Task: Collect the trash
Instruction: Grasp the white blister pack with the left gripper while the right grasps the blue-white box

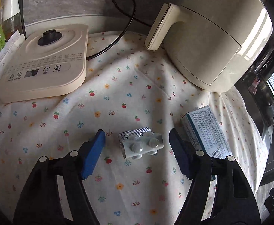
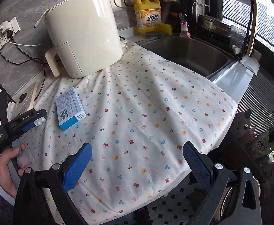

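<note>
— Blister pack (image 1: 141, 143): where does it lie for you?
— It sits on the floral cloth (image 1: 118, 97) that covers the desk, right between the two blue pads of your left tongs (image 1: 137, 150). The foil side is folded under and the clear bubbles face up. Neither pad touches it; there is cloth showing on both sides.

— So your left tongs are spread?
— Yes, jaws wide apart, one on each side of the pack. From the right wrist view you see the same tongs (image 2: 34, 121) low over the cloth with the pack (image 2: 39, 121) at their tips.

— What else is near it?
— A blue and white medicine box (image 1: 206, 131) lies flat just beside the right-hand pad. Farther back stand a cream kettle base (image 1: 43, 63) and a cream air fryer (image 1: 212, 43), well apart from the pack.

— And your right tongs?
— Your right tongs (image 2: 137, 165) are also spread wide and hold nothing. They hang over the near edge of the cloth, well apart from the box (image 2: 70, 108) and the pack. The sink (image 2: 189, 54) is beyond the cloth's far side.
</note>
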{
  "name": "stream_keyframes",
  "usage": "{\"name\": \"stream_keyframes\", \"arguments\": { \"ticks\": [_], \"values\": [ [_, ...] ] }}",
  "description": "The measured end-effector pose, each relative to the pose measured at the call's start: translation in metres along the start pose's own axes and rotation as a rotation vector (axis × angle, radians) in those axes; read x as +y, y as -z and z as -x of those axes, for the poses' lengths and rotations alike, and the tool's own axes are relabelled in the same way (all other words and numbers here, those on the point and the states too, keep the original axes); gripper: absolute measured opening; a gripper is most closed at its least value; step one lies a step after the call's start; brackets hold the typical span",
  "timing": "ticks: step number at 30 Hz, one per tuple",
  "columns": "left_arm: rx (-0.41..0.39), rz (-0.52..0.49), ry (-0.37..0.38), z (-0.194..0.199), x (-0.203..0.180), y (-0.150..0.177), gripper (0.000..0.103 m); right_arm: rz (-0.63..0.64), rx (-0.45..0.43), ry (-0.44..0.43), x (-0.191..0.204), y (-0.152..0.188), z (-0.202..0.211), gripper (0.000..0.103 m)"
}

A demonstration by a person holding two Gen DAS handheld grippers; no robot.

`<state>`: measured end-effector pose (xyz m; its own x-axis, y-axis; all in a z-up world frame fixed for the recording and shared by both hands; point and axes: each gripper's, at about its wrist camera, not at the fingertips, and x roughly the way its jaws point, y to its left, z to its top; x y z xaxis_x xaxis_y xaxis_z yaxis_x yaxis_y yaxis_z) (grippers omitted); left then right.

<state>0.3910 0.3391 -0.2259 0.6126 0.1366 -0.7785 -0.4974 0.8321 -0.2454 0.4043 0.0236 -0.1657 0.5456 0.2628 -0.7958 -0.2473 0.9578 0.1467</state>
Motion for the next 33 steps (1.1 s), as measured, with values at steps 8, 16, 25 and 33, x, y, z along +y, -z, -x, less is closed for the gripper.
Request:
{"name": "stream_keyframes", "arguments": {
  "ticks": [8,16,25,33],
  "values": [
    [0.005,0.048,0.059,0.019,0.028,0.01,0.044,0.108,0.051,-0.025,0.042,-0.008,-0.024,0.095],
    [-0.016,0.094,0.073,0.063,0.072,0.041,0.044,0.227,0.081,-0.111,0.111,-0.024,-0.069,0.095],
    [-0.028,0.143,0.029,0.102,0.106,0.067,0.045,0.29,0.139,-0.138,0.149,-0.042,-0.119,0.095],
    [-0.025,0.158,0.01,0.112,0.113,0.077,0.045,0.318,0.148,-0.175,0.145,-0.038,-0.113,0.066]
  ]
}}
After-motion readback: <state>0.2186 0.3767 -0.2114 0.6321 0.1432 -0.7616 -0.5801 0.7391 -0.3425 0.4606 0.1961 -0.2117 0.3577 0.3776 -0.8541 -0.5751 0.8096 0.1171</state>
